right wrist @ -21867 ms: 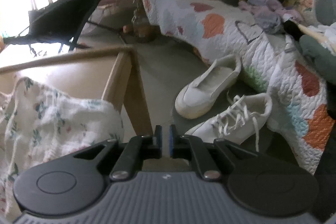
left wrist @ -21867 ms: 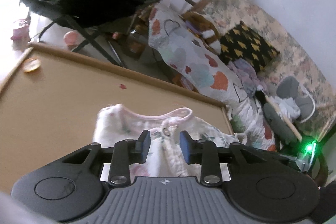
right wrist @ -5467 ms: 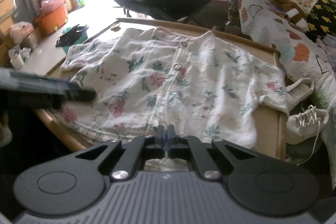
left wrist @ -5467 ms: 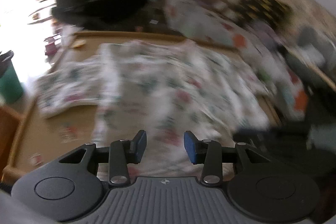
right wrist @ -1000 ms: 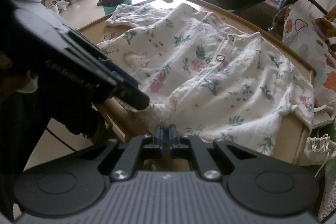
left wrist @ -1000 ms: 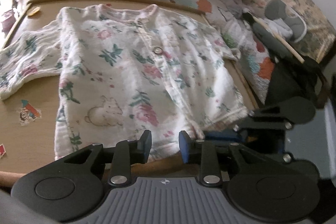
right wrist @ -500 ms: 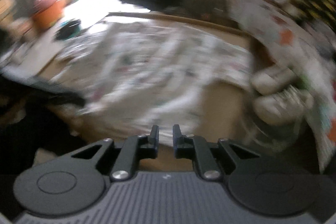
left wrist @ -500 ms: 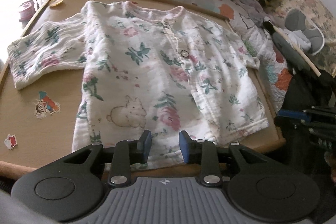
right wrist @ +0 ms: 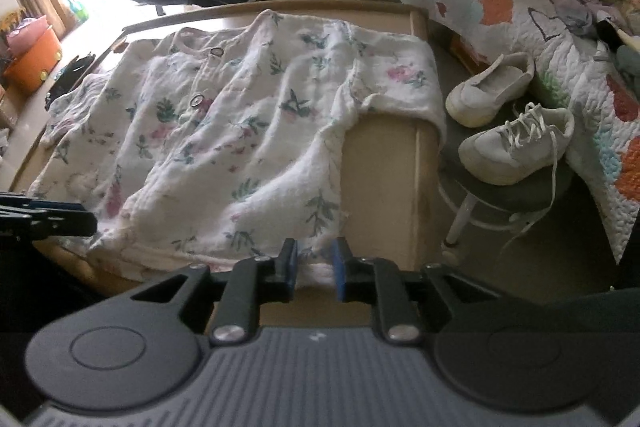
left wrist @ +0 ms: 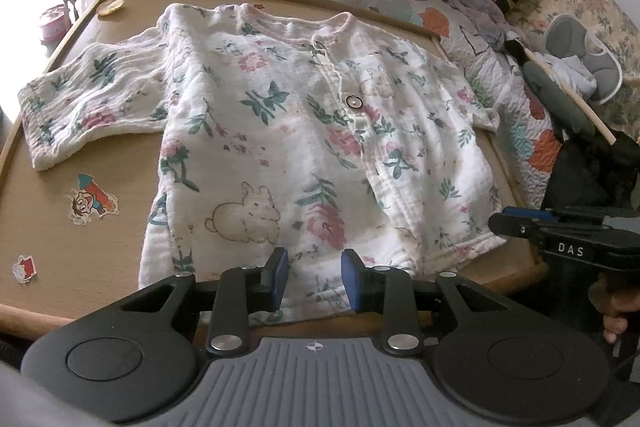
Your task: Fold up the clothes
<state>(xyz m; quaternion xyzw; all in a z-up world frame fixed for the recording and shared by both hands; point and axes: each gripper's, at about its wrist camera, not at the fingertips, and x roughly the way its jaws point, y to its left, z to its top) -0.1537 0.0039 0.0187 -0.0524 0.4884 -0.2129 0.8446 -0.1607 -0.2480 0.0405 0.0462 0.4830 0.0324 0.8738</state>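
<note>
Where the shirt [right wrist: 240,147] overhangs the table [right wrist: 384,187] — sneakers [right wrist: 512,143] nearby.

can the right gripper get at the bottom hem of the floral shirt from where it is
Probably yes: the right gripper hangs just above the shirt's hem at the table corner, jaws open, nothing between.

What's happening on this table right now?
A person holds a gripper in each hand over a floral shirt spread flat, front up, on a wooden table. The left gripper hovers open at the near hem; the right gripper sits at the hem's corner by the table edge, its jaws just having been opening, with nothing clamped. One sleeve droops over the table's side. No fold is made yet.
</note>
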